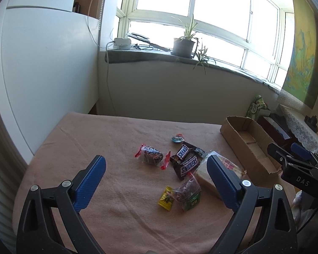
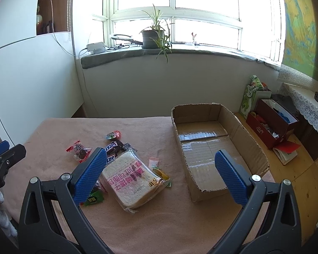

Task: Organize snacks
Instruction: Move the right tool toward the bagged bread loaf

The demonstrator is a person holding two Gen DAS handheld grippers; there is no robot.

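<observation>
- Cardboard box [image 2: 239, 146]: open-topped, nothing inside, on the pink tablecloth [image 2: 159, 222]; taken as the landmark and the likely destination.
- Snack pile, left of the cardboard box and apart from it: bagged sliced bread [image 2: 133, 182] nearest; two Snickers bars [image 1: 187, 158] beyond it; red-ended wrapped cake [image 1: 151, 156] farther left; small blue candy [image 1: 177, 138] toward the window; yellow candy [image 1: 165, 198] and green-labelled nut packet [image 1: 188, 194] at the near side.
- Left gripper [image 1: 156, 180]: released, jaws spread wide, empty, above the pile on the side away from the cardboard box.
- Right gripper [image 2: 161, 171]: released, empty, straddling the bread and the near end of the cardboard box.
- Step in hand, as judged: approach before a first pick; nothing boxed yet.
- Next move, as judged: descent onto one snack, probably the bread; light closure to spare the soft loaf; transfer rightward over the cardboard box wall.
</observation>
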